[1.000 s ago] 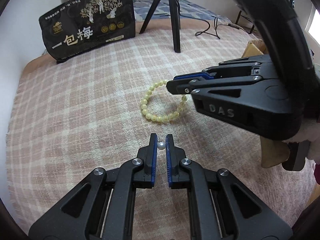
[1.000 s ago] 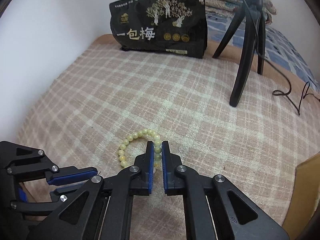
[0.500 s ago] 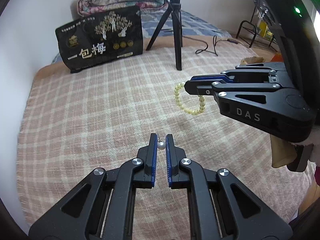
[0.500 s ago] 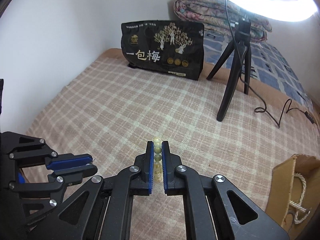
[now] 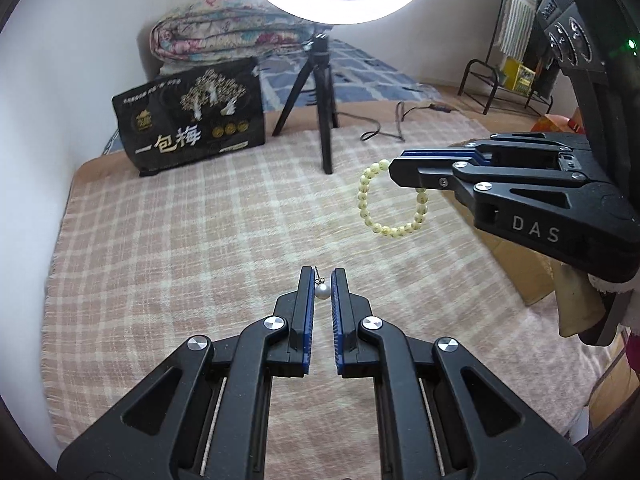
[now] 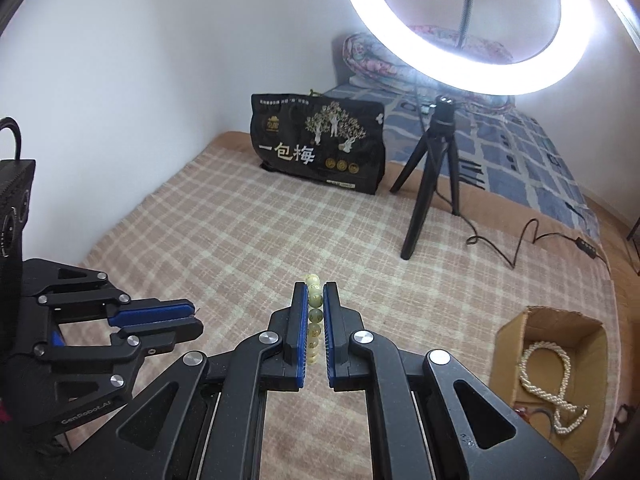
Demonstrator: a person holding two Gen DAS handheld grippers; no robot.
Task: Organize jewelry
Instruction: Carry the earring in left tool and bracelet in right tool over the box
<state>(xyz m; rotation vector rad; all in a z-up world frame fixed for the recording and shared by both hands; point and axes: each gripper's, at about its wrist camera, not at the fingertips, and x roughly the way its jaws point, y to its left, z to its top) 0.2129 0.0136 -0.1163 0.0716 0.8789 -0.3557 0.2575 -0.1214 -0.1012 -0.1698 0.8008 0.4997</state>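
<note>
Right tongs (image 6: 315, 300) clamped on the yellow bead bracelet (image 5: 390, 208), which hung clear above the plaid blanket (image 5: 180, 240), loop limp and light; a grip on the beads suited it. Left tongs (image 5: 322, 280) pinched the pearl earring (image 5: 322, 290), tiny and slippery. Cardboard box (image 6: 552, 320) at 4 o'clock held a pearl necklace (image 6: 548, 384)

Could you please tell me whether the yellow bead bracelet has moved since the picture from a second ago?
Yes. The bead bracelet lay flat on the plaid blanket; now it hangs above it from the right gripper.
</note>
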